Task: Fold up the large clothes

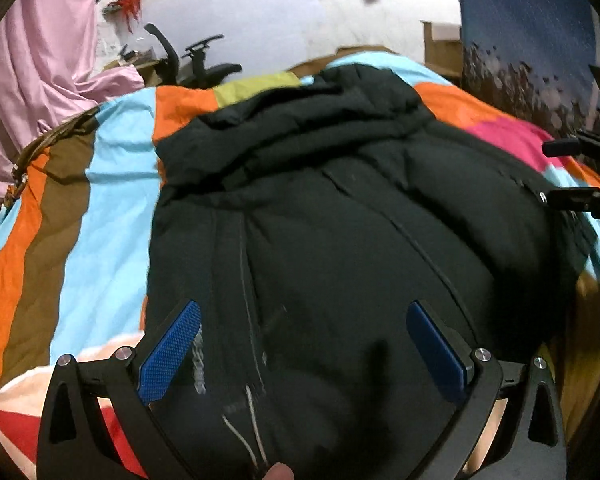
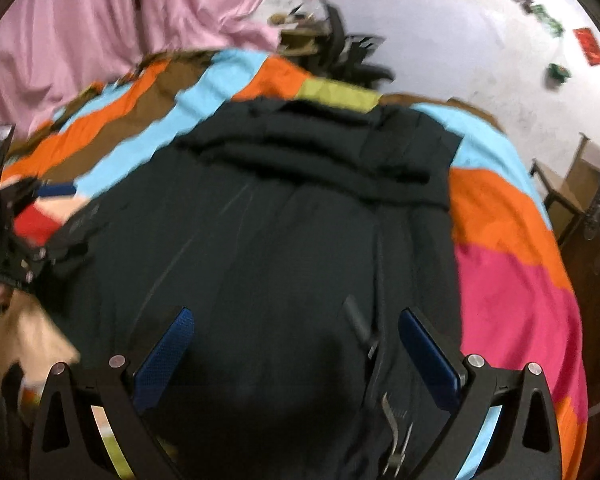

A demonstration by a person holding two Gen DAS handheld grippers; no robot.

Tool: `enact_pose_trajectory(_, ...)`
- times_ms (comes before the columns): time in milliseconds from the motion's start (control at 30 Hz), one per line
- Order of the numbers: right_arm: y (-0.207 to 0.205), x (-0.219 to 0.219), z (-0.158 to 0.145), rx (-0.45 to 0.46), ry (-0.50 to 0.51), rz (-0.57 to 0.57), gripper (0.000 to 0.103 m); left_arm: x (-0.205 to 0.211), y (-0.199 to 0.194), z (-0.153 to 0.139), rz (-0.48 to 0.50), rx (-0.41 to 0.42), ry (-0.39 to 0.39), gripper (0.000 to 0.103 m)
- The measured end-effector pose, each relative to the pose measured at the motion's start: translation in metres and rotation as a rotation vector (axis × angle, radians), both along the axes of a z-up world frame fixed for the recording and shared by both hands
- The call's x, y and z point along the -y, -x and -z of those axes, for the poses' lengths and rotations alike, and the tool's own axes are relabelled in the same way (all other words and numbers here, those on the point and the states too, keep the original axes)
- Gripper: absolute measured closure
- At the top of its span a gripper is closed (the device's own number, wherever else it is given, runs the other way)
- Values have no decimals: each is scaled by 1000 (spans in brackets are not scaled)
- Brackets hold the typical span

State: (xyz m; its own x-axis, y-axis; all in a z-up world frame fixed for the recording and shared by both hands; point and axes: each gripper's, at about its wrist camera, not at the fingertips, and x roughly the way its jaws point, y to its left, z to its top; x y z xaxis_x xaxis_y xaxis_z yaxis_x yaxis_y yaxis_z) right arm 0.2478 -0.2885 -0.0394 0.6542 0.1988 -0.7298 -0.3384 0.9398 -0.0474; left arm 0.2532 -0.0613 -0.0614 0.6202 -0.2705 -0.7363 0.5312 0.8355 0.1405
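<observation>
A black padded jacket (image 1: 340, 220) lies spread on a bed with a striped bedspread (image 1: 112, 184), its bunched hood or collar at the far end. My left gripper (image 1: 304, 340) hovers open over the jacket's near hem, its blue pads wide apart, beside a zip and white drawstrings. In the right wrist view the jacket (image 2: 292, 220) fills the middle, and my right gripper (image 2: 296, 344) is open above its near edge by a zip pull. Each gripper shows in the other's view: the right gripper (image 1: 548, 172) at the jacket's right side, the left gripper (image 2: 66, 220) at its left side.
A pink curtain (image 1: 40, 68) hangs at the far left. A black office chair (image 1: 196, 60) stands behind the bed against a white wall. Wooden furniture (image 2: 568, 188) and a dark blue patterned cloth (image 1: 528, 32) stand to the right. Bare bedspread (image 2: 512, 280) flanks the jacket on both sides.
</observation>
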Motion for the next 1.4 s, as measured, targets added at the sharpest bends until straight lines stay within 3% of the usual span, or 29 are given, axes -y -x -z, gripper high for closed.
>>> enact_pose_trajectory(300,31,-25,48,-187,123,-187,0,6,27,27,90,-85,-69,2)
enact_pose_trajectory(567,45,-34,74,-259,226,-243,0,3,38,43,120,-117,-102,2)
enact_pose_trajectory(733,54,-42,88,-254,339,-266,0,2,38,41,109,-128,-88,2)
enact_pose_trajectory(933,61,-47,105,-210,432,-264,0,2,47,46,137,-125,-125,2)
enact_pose_trajectory(1233,53,-49,104,-131,446,-169,1,3,56,59,193,-97,-201,2)
enact_pose_trajectory(1400,48,-49,101,-123,433,-159,1,1,60,74,229,-55,-302,2)
